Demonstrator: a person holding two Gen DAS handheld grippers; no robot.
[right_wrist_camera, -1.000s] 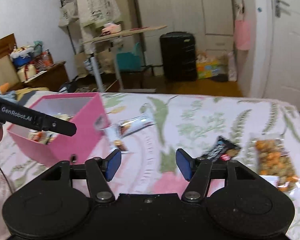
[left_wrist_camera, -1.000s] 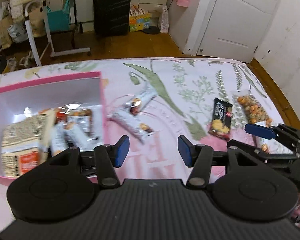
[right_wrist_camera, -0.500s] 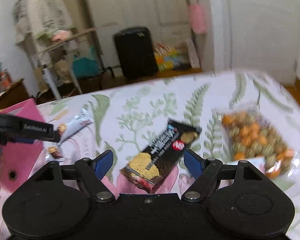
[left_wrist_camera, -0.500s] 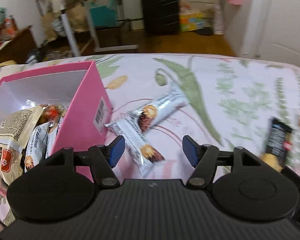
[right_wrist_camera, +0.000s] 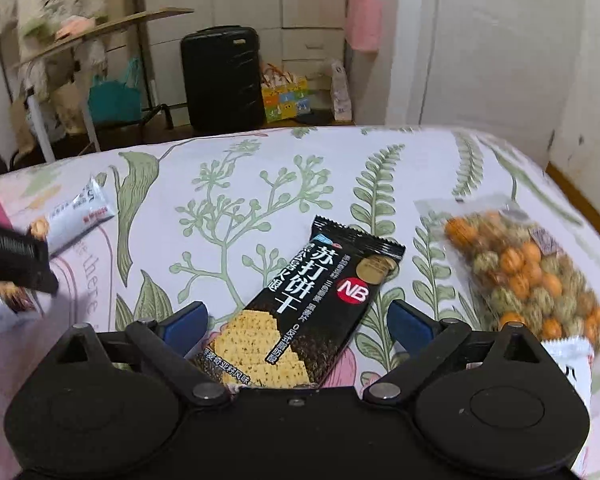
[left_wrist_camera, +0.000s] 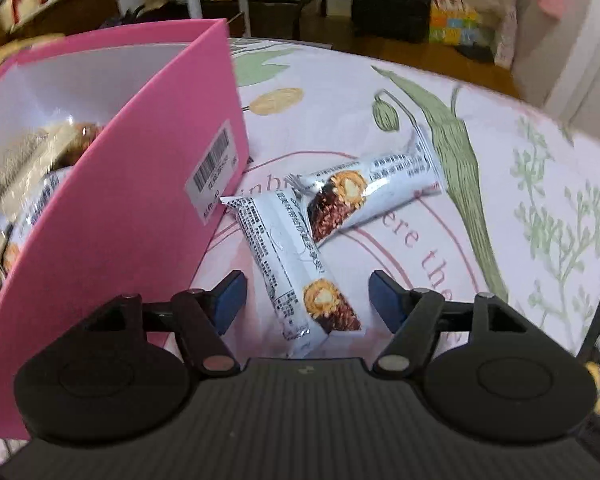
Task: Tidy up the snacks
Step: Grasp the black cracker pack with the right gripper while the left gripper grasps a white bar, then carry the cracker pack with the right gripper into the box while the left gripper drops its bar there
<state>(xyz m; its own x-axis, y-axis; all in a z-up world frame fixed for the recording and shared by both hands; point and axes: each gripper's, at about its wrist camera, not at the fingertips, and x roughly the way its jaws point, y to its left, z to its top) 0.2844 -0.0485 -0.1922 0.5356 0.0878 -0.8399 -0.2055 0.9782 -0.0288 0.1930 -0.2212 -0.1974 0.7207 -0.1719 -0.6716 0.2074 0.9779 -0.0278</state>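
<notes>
Two white snack bars lie crossed on the floral cloth beside the pink box (left_wrist_camera: 112,216). The near bar (left_wrist_camera: 296,268) has its lower end between the blue pads of my left gripper (left_wrist_camera: 306,300), whose jaws are opening and not touching it. The far bar (left_wrist_camera: 380,184) lies behind it. In the right wrist view a black cracker packet (right_wrist_camera: 308,304) lies between the pads of my right gripper (right_wrist_camera: 296,324), whose jaws are opening wide, clear of the packet. The left gripper's arm (right_wrist_camera: 16,256) shows at that view's left edge.
The pink box holds several wrapped snacks (left_wrist_camera: 28,168). A clear bag of coated nuts (right_wrist_camera: 528,276) lies right of the cracker packet, with a white wrapper (right_wrist_camera: 572,364) at its near end. A black suitcase (right_wrist_camera: 224,80) and a rack (right_wrist_camera: 88,80) stand on the floor beyond the table.
Both grippers came down toward the cloth and their jaws widened. The left one closed in on the near white bar by the box; the right one swung right over the black cracker packet.
</notes>
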